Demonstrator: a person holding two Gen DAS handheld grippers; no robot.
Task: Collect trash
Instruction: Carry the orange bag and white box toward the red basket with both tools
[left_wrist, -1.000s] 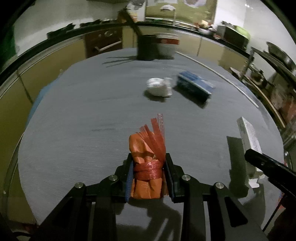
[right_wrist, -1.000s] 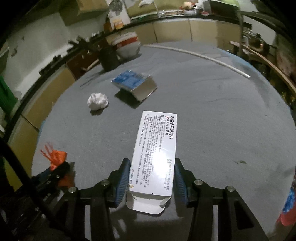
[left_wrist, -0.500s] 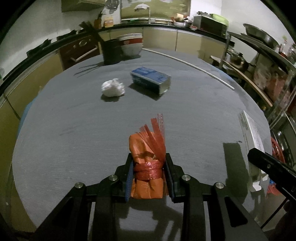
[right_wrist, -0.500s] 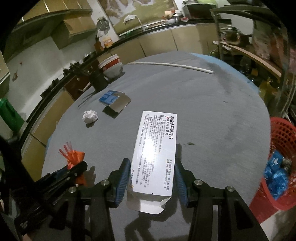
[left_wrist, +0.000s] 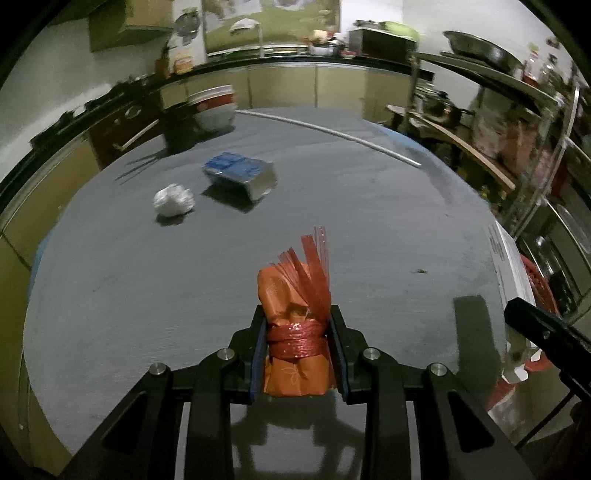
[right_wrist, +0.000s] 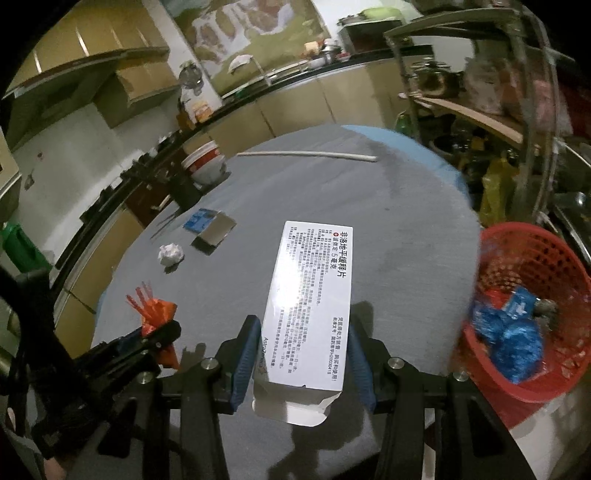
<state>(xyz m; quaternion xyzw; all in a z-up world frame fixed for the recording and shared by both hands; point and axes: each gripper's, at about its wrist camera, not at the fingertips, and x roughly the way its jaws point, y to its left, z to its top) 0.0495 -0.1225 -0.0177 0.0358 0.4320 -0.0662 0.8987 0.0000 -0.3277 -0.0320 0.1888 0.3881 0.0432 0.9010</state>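
Observation:
My left gripper (left_wrist: 298, 354) is shut on an orange wrapper bundle (left_wrist: 295, 343) tied with red string, held above the round grey table (left_wrist: 147, 280). My right gripper (right_wrist: 304, 354) is shut on a white medicine box (right_wrist: 310, 306) with an open flap, held above the table near its right edge. The box also shows in the left wrist view (left_wrist: 511, 273). A red mesh basket (right_wrist: 532, 299) with blue wrappers inside stands to the right, below the table edge. A crumpled white paper ball (left_wrist: 173, 199) and a blue carton (left_wrist: 240, 175) lie on the table's far side.
A white bowl (left_wrist: 212, 107) and a dark cup (left_wrist: 181, 129) stand at the table's far edge. A thin white rod (left_wrist: 332, 133) lies across the back right. Metal shelves with pots (left_wrist: 517, 122) stand to the right. Kitchen counters run behind.
Both grippers have lifted and swung right with their loads. The red basket has come into full view at the right in the right wrist view. The table objects now look farther off.

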